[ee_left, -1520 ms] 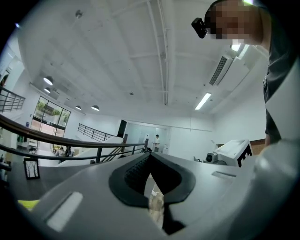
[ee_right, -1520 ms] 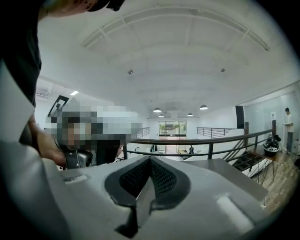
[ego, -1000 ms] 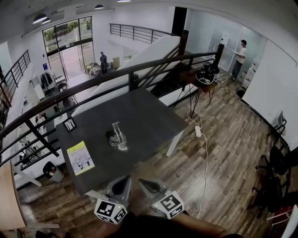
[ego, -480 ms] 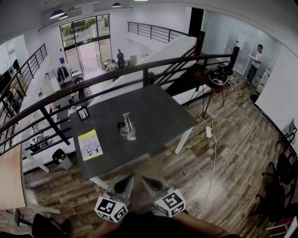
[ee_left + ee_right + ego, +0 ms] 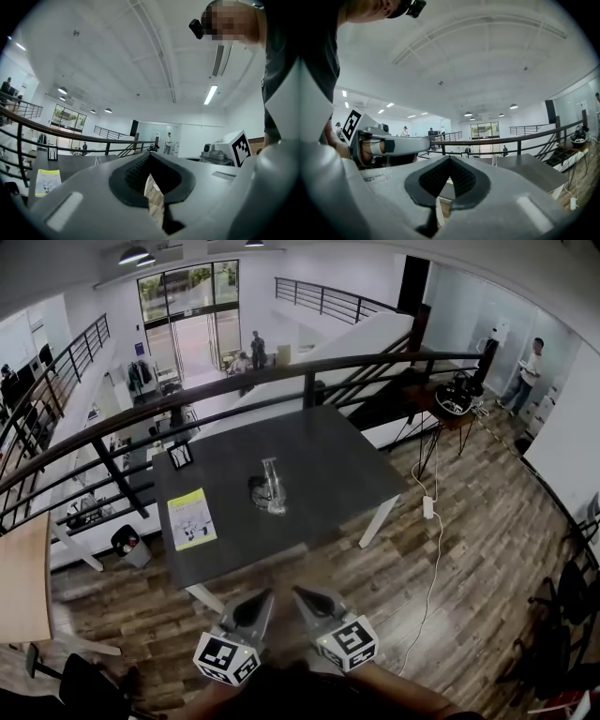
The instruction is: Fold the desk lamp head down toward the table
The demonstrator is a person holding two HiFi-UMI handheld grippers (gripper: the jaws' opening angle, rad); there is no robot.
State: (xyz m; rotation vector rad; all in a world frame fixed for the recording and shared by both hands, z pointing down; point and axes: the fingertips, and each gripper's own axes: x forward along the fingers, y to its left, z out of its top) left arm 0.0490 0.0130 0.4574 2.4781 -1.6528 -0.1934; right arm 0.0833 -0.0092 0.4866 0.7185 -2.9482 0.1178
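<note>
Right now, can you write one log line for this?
left hand-held gripper: shut, empty | right hand-held gripper: shut, empty | desk lamp: on table, untouched

Table with desk lamp overlooked steeply, from afar, by head view; sighted level along jaws by both gripper views.

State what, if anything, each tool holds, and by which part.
Nothing: the left tool and right tool are shut and empty, short of the small silver desk lamp.
</note>
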